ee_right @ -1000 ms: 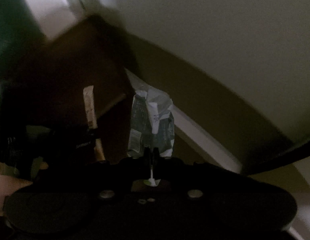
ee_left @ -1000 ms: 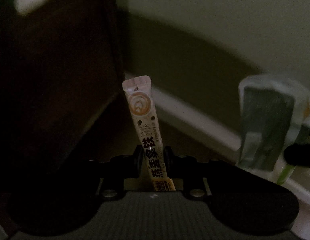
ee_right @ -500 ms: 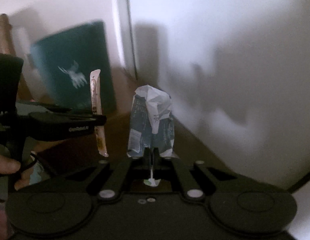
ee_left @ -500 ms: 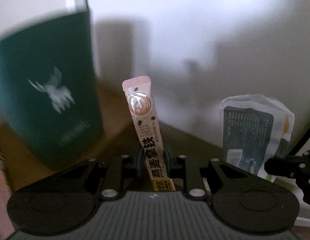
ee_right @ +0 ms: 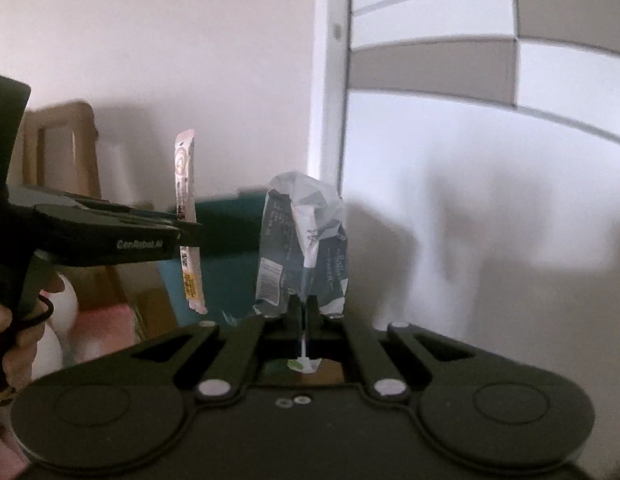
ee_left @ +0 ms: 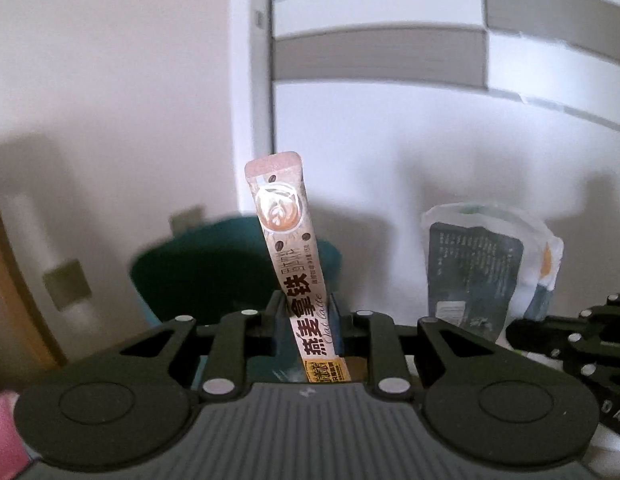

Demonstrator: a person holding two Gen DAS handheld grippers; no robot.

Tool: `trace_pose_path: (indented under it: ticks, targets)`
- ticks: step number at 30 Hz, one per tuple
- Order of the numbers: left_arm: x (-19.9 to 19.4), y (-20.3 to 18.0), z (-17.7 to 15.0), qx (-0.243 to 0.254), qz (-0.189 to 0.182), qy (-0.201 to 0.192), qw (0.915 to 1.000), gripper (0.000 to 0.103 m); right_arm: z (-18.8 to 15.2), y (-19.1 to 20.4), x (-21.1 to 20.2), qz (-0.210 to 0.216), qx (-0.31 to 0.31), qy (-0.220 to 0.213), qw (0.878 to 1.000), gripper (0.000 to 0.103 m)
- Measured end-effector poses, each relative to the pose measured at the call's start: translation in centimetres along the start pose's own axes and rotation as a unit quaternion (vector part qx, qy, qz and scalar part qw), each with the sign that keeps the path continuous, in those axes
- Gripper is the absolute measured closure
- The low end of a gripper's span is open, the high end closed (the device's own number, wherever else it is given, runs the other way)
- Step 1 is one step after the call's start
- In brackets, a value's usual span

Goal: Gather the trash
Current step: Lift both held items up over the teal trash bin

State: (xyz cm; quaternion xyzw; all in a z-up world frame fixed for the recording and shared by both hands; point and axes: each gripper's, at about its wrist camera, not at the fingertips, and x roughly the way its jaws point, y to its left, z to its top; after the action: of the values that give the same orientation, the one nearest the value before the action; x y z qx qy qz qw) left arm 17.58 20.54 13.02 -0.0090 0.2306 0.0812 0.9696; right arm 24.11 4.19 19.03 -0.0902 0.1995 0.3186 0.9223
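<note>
Two pieces of trash are held up in front of a white wall. Left tongs (ee_left: 306, 322) are clamped on a long coffee stick sachet (ee_left: 288, 248), gripped near its lower end so that it stands nearly upright, tilted slightly to the left at the top. Right tongs (ee_right: 304, 312) are pressed fully together on the bottom edge of a crumpled white and dark blue wrapper (ee_right: 304, 248), which stands upright above them. Seen from the right wrist, the sachet (ee_right: 188, 216) and the left tongs (ee_right: 186, 226) are to the left of the wrapper, apart from it. A teal bin (ee_left: 214, 268) stands farther off, behind and below the sachet, against the wall. A hand (ee_right: 8, 332) holds the left tool's grip at the near left.
</note>
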Motion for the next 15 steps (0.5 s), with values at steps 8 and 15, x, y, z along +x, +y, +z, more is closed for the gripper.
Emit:
trace_pose_path:
  ticks: [8, 15]
  targets:
    - [1.8, 4.2, 6.3, -0.029, 0.024, 0.006, 0.9993, 0.081, 6.3, 2.7, 5.4, 0.006, -0.011, -0.021, 1.0, 0.103]
    - [8.8, 7.8, 5.1, -0.012, 0.047, 0.049, 0.9976, 0.081, 7.3, 3.2, 10.5, 0.005, 0.005, 0.01, 1.0, 0.103]
